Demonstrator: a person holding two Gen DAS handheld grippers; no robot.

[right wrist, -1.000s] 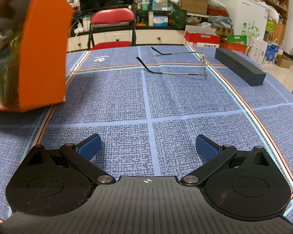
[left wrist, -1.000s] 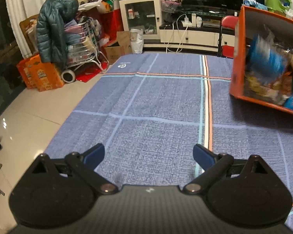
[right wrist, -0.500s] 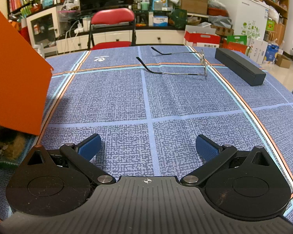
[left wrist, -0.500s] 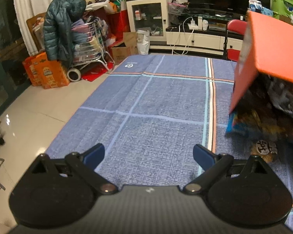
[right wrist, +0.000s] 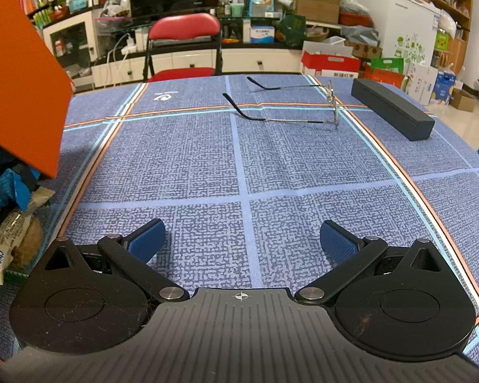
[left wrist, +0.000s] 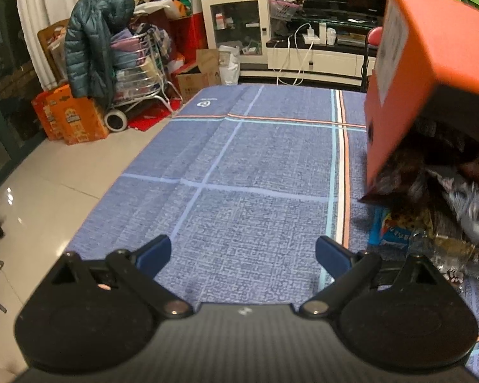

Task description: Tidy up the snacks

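An orange box [left wrist: 428, 73] hangs upended above the blue checked tablecloth [left wrist: 255, 172], its mouth facing down. Snack packets [left wrist: 431, 223] spill from it into a loose heap on the cloth, blurred by motion. In the right wrist view the same box [right wrist: 19, 89] fills the left edge, with packets [right wrist: 9, 223] piled under it. My left gripper [left wrist: 242, 252] stands open over bare cloth, left of the heap. My right gripper [right wrist: 242, 236] is open too, right of the heap, nothing between its fingers.
A pair of glasses [right wrist: 303, 108] lies unfolded at the far side of the table, beside a long black case [right wrist: 392, 111]. A red chair [right wrist: 185, 44] stands behind the table. The table's left edge drops to a tiled floor [left wrist: 48, 191] with a loaded cart [left wrist: 131, 73].
The orange box has tipped from on its side to mouth down and lifted. Snack packets have dropped out onto the cloth. Both grippers have kept still and open.
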